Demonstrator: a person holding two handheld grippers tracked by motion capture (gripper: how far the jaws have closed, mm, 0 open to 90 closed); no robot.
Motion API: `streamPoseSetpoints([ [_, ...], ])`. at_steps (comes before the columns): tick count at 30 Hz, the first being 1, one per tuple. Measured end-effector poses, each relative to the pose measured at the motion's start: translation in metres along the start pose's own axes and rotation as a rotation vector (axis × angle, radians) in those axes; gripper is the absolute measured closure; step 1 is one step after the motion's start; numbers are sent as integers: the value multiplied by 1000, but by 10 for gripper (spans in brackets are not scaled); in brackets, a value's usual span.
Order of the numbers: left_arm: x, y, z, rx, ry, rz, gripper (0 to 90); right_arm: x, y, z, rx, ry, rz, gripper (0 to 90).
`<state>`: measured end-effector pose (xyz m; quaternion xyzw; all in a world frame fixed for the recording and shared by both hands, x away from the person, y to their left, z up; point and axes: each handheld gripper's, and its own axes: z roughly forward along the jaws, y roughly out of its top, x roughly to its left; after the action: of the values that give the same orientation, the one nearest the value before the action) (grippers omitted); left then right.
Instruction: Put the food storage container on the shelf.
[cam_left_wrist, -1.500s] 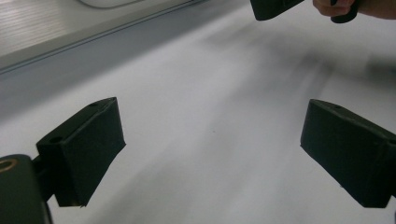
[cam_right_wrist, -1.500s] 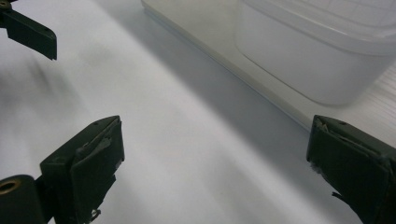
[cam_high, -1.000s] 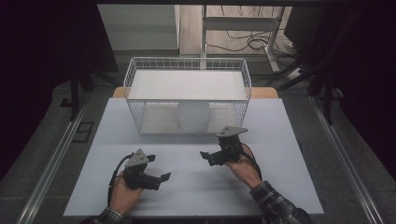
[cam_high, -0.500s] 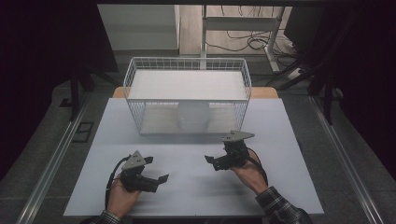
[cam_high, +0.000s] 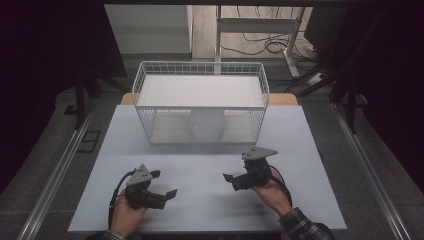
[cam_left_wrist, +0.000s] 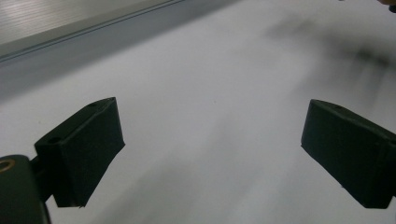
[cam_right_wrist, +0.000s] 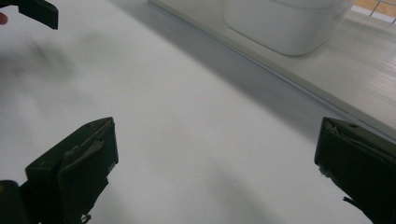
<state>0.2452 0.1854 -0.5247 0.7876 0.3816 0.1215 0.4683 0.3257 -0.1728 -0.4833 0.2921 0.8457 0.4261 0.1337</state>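
In the high view my left gripper (cam_high: 165, 183) hovers low over the white table (cam_high: 200, 165) at the front left, held in a hand, its jaws apart and pointing right. My right gripper (cam_high: 230, 181) is at the front right and points left toward it, also open. The left gripper view looks between two black pads (cam_left_wrist: 81, 151) of my left gripper (cam_left_wrist: 210, 140), spread wide over bare tabletop. My right gripper (cam_right_wrist: 215, 154) is equally wide, with nothing between its pads. A white wire basket (cam_high: 200, 107) stands at the back centre with a white rounded object (cam_high: 207, 124) inside.
The white rounded object (cam_right_wrist: 285, 23) lies ahead in the right gripper view, and a jaw of the other gripper (cam_right_wrist: 37, 11) shows at the top left. Metal rails (cam_high: 55, 175) run along both sides of the table. Cables lie on the floor behind.
My right gripper has drawn back toward the table's front edge and slightly right. The left gripper has barely moved. Both stay open.
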Motion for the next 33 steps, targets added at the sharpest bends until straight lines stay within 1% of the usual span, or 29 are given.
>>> streamPoseSetpoints([
  [10,-1,-5,-6,6,9,-6,54,3,-11,-9,7,-1,6,0],
  [18,0,-9,-13,-1,20,-22,54,2,-18,-19,5,-11,10,0],
  [21,1,-11,-17,-4,30,-25,54,1,-21,-23,4,-22,0,0],
  [24,4,-14,-22,-8,42,-30,54,-1,-23,-28,-1,-28,6,0],
  [33,7,-19,-31,-15,62,-44,54,-7,-32,-43,-18,-53,26,0],
])
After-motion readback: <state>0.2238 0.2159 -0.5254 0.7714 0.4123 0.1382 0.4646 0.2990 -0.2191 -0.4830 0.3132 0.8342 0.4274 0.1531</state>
